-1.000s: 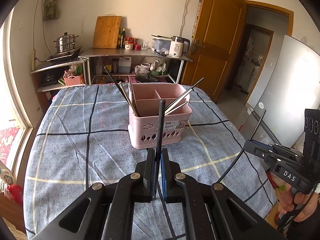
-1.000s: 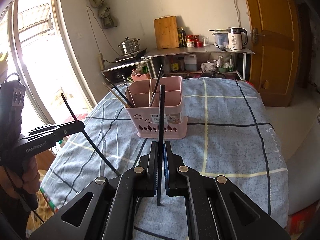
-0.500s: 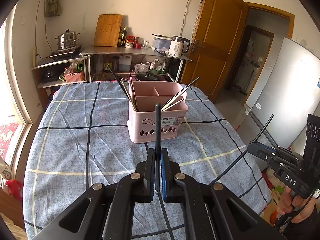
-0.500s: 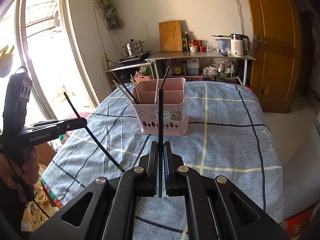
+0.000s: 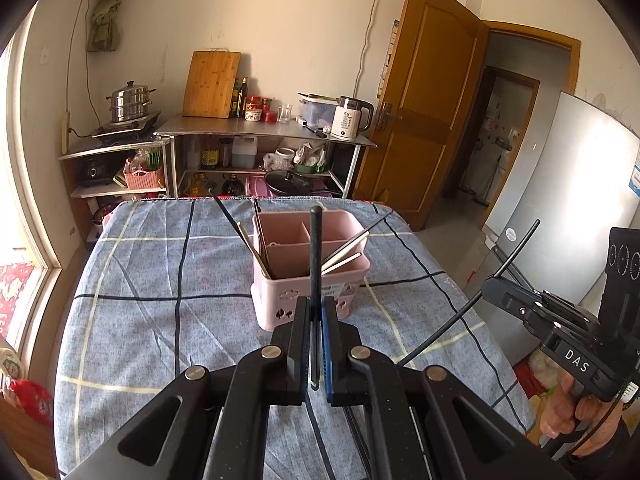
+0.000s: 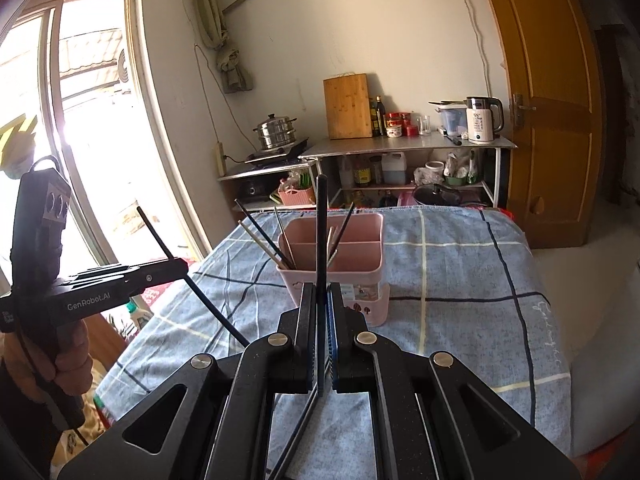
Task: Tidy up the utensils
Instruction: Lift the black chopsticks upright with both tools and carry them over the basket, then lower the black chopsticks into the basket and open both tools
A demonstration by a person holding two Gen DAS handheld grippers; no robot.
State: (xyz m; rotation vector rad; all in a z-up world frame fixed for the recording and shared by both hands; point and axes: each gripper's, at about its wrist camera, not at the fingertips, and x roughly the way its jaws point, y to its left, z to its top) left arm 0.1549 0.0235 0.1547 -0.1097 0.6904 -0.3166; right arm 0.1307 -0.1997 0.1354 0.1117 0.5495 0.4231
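Observation:
A pink utensil basket (image 5: 320, 304) (image 6: 368, 276) with dividers stands mid-table, with several chopsticks leaning in its compartments. My left gripper (image 5: 316, 312) is shut on a black chopstick (image 5: 316, 248) that stands upright in front of the basket; it also shows in the right wrist view (image 6: 160, 272), at the left. My right gripper (image 6: 322, 300) is shut on another black chopstick (image 6: 321, 232), upright before the basket; it shows in the left wrist view (image 5: 492, 288) at the right, off the table's edge.
The table wears a blue checked cloth (image 5: 160, 320). Beyond it stand a metal shelf (image 5: 264, 132) with a kettle, jars and a cutting board, and a steamer pot (image 5: 128, 100). A wooden door (image 5: 424, 92) is at the right, a window (image 6: 80, 140) at the left.
Both grippers have drawn back from the basket and lifted, each keeping its chopstick; the basket now looks smaller and farther away.

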